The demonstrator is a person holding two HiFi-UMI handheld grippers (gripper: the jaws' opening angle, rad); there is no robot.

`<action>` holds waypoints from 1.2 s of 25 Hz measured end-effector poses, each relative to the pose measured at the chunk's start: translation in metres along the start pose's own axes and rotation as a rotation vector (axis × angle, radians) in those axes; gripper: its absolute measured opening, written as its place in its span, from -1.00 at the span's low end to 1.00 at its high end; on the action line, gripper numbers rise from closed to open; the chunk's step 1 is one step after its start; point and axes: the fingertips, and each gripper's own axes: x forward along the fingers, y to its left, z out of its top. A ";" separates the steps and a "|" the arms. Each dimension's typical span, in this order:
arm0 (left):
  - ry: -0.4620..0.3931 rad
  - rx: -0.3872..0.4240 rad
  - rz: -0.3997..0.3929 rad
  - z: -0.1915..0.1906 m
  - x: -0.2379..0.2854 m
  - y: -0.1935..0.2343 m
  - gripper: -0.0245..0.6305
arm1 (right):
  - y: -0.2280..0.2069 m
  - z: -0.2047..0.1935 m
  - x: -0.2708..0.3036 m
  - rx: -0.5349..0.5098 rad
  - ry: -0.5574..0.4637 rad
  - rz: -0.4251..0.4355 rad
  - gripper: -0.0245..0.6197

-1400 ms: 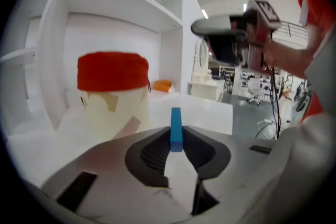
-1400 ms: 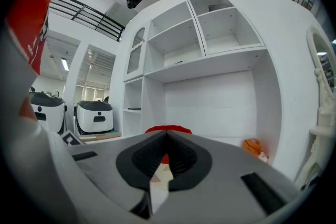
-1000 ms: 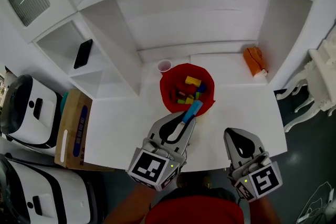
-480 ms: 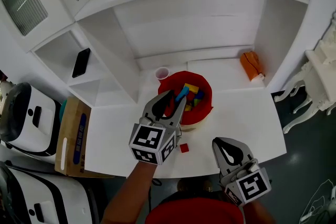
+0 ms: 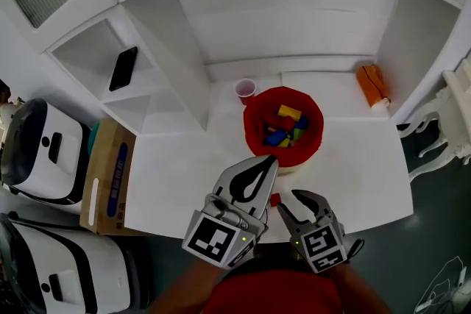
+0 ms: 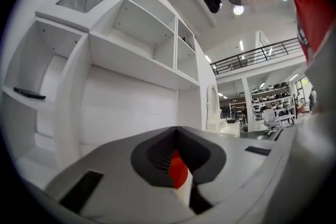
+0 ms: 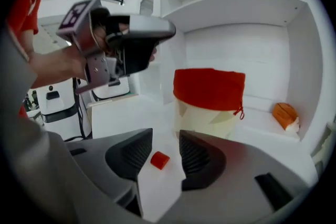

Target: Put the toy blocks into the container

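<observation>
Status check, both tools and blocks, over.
Left tool shut, empty. Right tool jaws just opening, red block between them on table, ungripped. Container beyond, path clear.

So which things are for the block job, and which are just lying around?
For the job: the red container, the blocks in it, the loose red block.
Just lying about: the pink cup, the orange object, the black phone, the cardboard box.

Blocks (image 5: 285,126) in the container (image 5: 252,130); one block (image 5: 275,199) before it, on the table (image 5: 184,165); cup (image 5: 245,88) behind-left
</observation>
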 end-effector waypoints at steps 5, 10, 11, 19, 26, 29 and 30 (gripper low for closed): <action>0.070 -0.032 -0.003 -0.026 -0.024 -0.006 -0.90 | 0.015 -0.039 0.038 -0.014 0.167 -0.019 -0.35; 0.102 -0.073 -0.015 -0.041 -0.040 -0.006 -0.90 | 0.020 -0.064 0.060 0.030 0.264 -0.044 -0.31; 0.106 -0.076 -0.018 -0.043 -0.042 -0.006 -0.90 | 0.020 -0.066 0.063 0.043 0.271 -0.051 -0.31; 0.121 -0.090 -0.044 -0.050 -0.044 -0.003 -0.90 | 0.017 -0.072 0.071 0.106 0.290 -0.066 -0.37; 0.115 -0.090 -0.066 -0.053 -0.032 -0.004 -0.90 | 0.001 -0.043 0.045 0.188 0.112 -0.077 -0.46; 0.108 -0.087 -0.070 -0.051 -0.026 -0.004 -0.90 | -0.016 0.009 0.009 0.206 -0.065 -0.109 -0.46; 0.107 -0.086 -0.070 -0.051 -0.024 -0.004 -0.90 | -0.023 0.031 -0.004 0.201 -0.125 -0.124 -0.46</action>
